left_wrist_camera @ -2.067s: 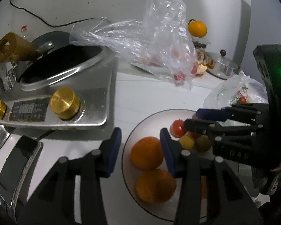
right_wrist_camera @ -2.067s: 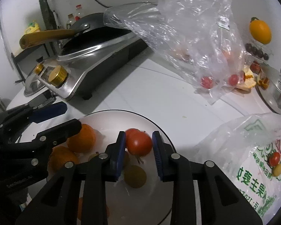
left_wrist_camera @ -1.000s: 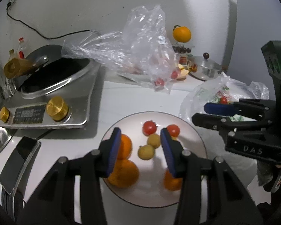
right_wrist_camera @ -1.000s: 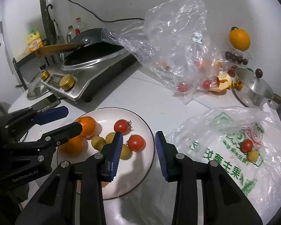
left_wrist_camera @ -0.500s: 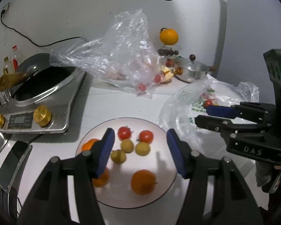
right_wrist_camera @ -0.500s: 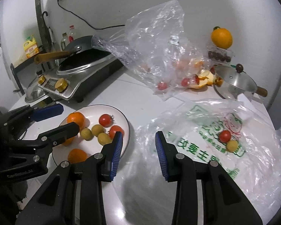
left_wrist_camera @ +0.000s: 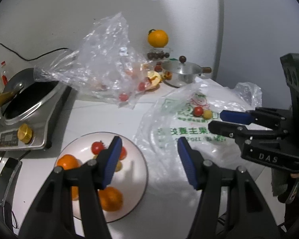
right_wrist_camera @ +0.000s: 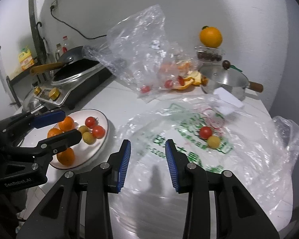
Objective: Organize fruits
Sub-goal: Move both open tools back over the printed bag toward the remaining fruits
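A white plate holds oranges, two red tomatoes and small yellow fruits. A printed plastic bag lies flat on the counter with a red tomato and a yellow fruit in it. My left gripper is wide open and empty above the plate's right edge. My right gripper is open and empty above the near part of the bag.
A clear crumpled bag with small tomatoes stands at the back. An induction cooker with a pan is at the left. A steel lidded pot, orange peel and an orange on a container are at the back right. A phone lies left of the plate.
The right gripper let go of a red tomato on the plate and drew back to the right over the printed bag. The left gripper also drew back and opened wider.
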### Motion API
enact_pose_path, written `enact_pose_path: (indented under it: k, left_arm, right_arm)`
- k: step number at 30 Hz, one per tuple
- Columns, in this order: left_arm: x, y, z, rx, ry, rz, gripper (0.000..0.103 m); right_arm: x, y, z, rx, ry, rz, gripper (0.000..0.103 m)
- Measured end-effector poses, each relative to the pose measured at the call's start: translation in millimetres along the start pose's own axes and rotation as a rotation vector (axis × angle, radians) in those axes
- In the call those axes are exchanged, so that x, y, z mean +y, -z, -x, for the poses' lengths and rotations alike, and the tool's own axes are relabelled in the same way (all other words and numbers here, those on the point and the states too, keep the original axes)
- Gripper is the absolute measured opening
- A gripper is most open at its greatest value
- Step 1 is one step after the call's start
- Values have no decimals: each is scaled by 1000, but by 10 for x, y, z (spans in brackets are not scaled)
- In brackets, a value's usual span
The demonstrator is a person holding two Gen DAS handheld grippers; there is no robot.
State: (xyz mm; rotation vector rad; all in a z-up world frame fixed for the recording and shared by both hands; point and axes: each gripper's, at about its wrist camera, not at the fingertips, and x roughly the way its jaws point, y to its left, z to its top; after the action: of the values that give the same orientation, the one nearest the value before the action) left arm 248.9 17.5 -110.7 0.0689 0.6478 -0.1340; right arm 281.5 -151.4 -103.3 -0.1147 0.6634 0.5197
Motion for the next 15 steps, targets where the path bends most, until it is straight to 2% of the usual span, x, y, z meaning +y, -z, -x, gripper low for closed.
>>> enact_pose_path:
  k: [15]
  left_arm:
    - [-508, -70, -129, 20, 44, -42, 59]
  right_arm:
    - [-461, 187, 241, -20, 35, -41, 38]
